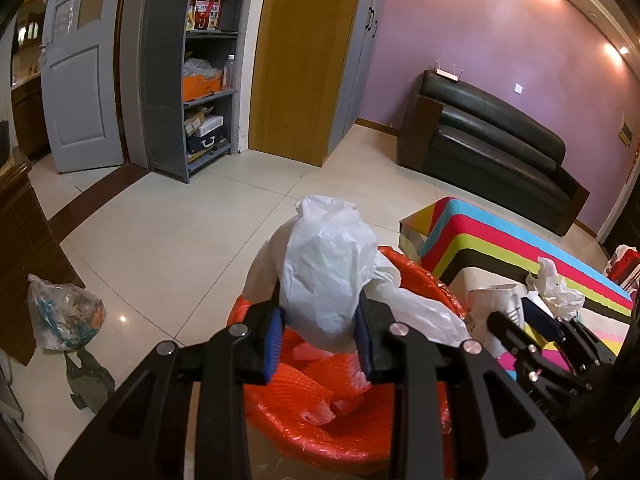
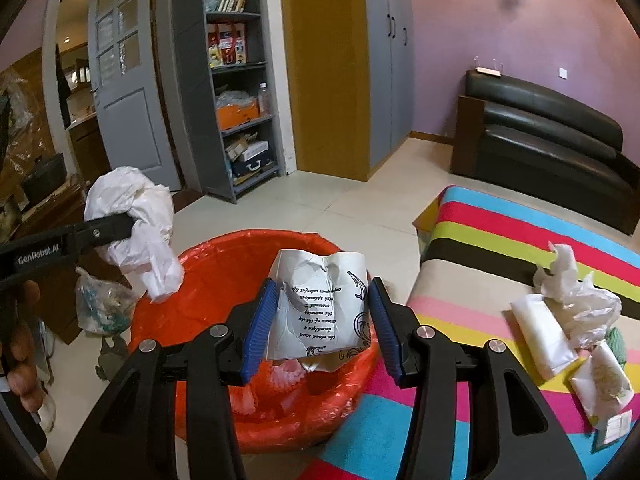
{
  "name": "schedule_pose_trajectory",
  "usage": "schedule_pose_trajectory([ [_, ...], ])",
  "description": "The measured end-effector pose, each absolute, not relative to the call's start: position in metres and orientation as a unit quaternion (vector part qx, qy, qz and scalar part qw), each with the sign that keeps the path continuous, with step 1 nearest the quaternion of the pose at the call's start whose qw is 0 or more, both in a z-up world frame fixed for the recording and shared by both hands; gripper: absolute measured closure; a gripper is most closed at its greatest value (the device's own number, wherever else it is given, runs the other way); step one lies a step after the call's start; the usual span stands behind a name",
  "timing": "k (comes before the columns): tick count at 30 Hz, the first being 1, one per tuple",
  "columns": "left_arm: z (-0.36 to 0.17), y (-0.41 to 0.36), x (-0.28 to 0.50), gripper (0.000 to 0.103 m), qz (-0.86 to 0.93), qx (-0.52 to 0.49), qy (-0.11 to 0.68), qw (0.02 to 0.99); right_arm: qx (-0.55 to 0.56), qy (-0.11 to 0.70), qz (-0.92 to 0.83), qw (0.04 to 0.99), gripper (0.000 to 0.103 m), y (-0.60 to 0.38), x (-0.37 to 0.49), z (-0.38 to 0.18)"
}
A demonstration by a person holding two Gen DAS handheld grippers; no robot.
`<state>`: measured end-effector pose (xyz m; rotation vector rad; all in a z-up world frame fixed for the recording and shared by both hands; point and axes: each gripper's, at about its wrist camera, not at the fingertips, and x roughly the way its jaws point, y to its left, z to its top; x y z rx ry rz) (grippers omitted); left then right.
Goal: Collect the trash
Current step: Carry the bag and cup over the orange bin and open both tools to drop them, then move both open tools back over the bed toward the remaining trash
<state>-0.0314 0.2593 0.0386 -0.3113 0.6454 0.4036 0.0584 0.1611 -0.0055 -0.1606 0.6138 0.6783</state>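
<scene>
My left gripper [image 1: 320, 334] is shut on a crumpled white plastic bag [image 1: 324, 280] and holds it above the orange-lined trash bin [image 1: 320, 436]. That bag also shows in the right wrist view [image 2: 136, 220], left of the bin [image 2: 208, 280]. My right gripper [image 2: 320, 320] is shut on a crushed white paper cup with black print [image 2: 320, 304], held over the bin's right side. The right gripper [image 1: 536, 320] shows at the right of the left wrist view. Pink and white scraps [image 1: 320, 412] lie inside the bin.
A striped, colourful table [image 2: 500, 240] stands right of the bin, bearing crumpled tissue [image 2: 576, 296] and white packets [image 2: 544, 332]. A clear bag of rubbish [image 1: 64, 312] lies on the tiled floor at left. A black sofa [image 1: 492, 144], grey shelves [image 1: 204, 64] and a door stand behind.
</scene>
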Motion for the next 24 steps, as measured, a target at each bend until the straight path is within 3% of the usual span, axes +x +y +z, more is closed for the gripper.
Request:
schedule_pose_trajectory([
  [1,0.038,0.259,-0.031,0.069,0.197,-0.152,0.314,0.916,-0.079,0.298,0.329,0.893,0.056,0.163,0.058,-0.006],
  [3,0.037,0.259,-0.031,0.043,0.199,-0.158,0.313,0.915,-0.078,0.301,0.329,0.892,0.055,0.166,0.059,-0.008],
  [6,0.038,0.26,-0.033,0.042,0.202,-0.161,0.309,0.915,-0.081,0.302,0.334,0.889,0.048,0.17,0.059,-0.009],
  [24,0.038,0.245,-0.02,0.04,0.184,-0.156,0.311,0.919,-0.077,0.3,0.294,0.904,0.047,0.131,0.077,-0.003],
])
